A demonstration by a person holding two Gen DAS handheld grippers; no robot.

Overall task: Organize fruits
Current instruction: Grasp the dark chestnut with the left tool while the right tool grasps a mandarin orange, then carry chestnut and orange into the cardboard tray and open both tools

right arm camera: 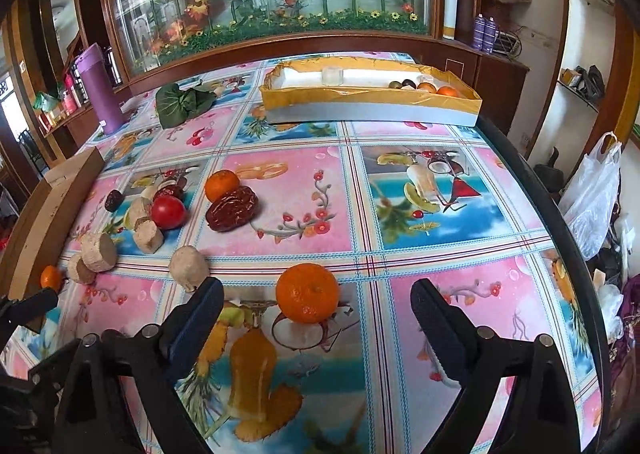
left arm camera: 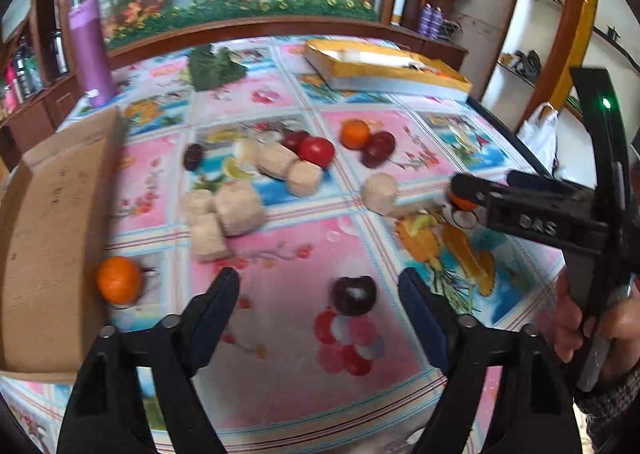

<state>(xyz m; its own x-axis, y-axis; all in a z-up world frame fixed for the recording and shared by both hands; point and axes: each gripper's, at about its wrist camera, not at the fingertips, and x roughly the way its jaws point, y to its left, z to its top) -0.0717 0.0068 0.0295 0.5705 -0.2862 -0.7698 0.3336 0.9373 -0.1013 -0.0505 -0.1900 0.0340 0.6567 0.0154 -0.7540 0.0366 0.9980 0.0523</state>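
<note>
My left gripper is open above the table, with a dark plum-like fruit lying between its fingers. A tangerine lies to its left beside a cardboard box. My right gripper is open around a tangerine on the cloth; it also shows at the right of the left wrist view. Further out lie a tomato, a large red date, another tangerine and several beige cylinders. A yellow-lined tray at the back holds a few fruits.
A purple flask and a green leafy bundle stand at the back left. The table's dark edge runs down the right, with plastic bags beyond it. A glass cabinet stands behind the table.
</note>
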